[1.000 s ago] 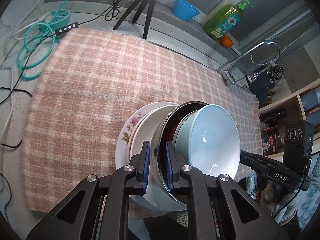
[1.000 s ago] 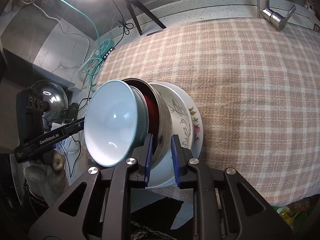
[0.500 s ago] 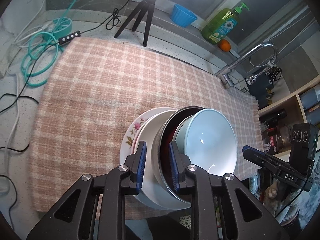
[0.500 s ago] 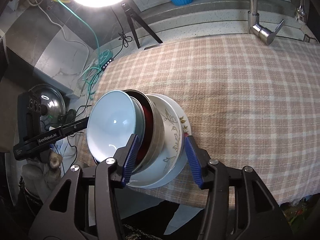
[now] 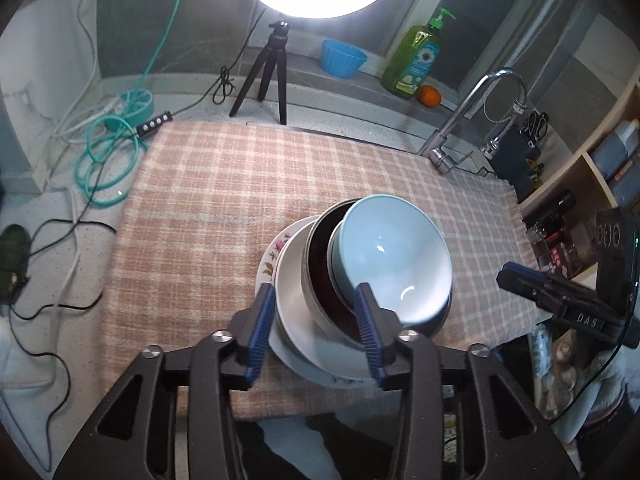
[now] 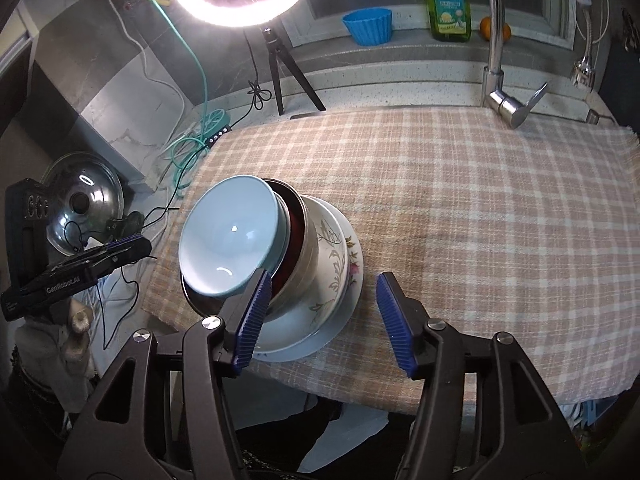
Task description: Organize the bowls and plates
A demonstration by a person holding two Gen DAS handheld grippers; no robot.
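left wrist: left gripper [image 5: 316, 320] jaws just opened, holding nothing, above the nested stack, blue bowl [image 5: 394, 260] topmost, at the plaid cloth's [image 5: 208, 200] near edge; tripod [image 5: 266, 76], soap bottle [image 5: 416, 60] beyond the far edge. right wrist: right gripper [image 6: 320, 316] jaws just widened, empty, floral plate [image 6: 348, 264] between them; faucet [image 6: 498, 60] at the far edge.

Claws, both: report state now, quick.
Left claw: open, just widened, straddling the stacked dishes, gripping nothing.
Right claw: open, just widened, holding nothing.

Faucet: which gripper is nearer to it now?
Right. Both grippers' fingers have just been opening, the dish stack's edge between them. The right gripper sits on the stack's faucet side; the left gripper sits on its far side, toward the teal cables.
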